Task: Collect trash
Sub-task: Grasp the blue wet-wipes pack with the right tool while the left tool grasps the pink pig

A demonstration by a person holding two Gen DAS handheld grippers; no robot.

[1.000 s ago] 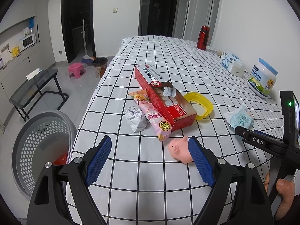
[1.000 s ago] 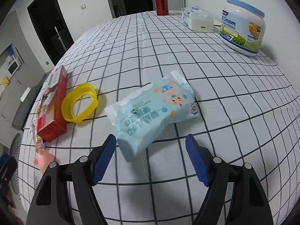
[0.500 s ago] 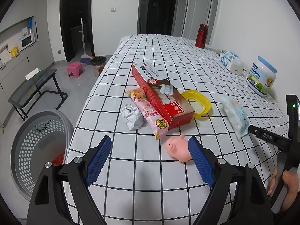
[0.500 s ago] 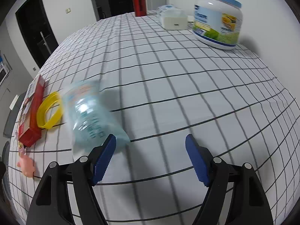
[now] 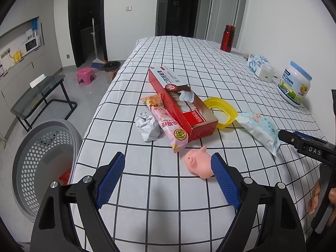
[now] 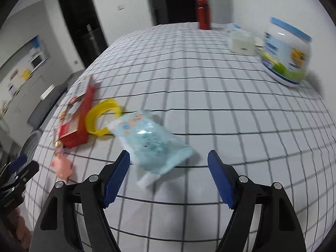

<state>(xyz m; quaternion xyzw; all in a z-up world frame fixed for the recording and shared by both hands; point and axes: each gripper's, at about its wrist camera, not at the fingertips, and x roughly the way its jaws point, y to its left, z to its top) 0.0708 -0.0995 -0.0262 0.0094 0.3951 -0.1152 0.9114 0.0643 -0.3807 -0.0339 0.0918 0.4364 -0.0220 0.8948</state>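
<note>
On the checked tablecloth [image 5: 168, 193] lie a crumpled grey paper [image 5: 148, 126], a pink snack wrapper [image 5: 168, 126], a red box [image 5: 180, 103], a yellow lid [image 5: 220, 110] and a light blue wipes pack [image 5: 259, 128]. My left gripper [image 5: 168, 178] hangs open over the near edge, and a pink pig toy [image 5: 198, 163] sits just inside its right pad. My right gripper [image 6: 169, 178] is open too, with the wipes pack [image 6: 151, 142] lying on the cloth just beyond its fingertips, closer to the left one. A grey perforated basket [image 5: 42, 159] stands on the floor at the left.
A cream jar [image 5: 294, 88], a tissue pack [image 5: 259, 67] and a red bottle [image 5: 227, 38] line the wall side of the table. On the floor are a small bin [image 5: 112, 71], a pink stool [image 5: 85, 75] and a glass side table [image 5: 40, 96].
The wipes pack has slid left toward the yellow lid and turned end-on. My right gripper swung and rolled with it. The left gripper kept still.
</note>
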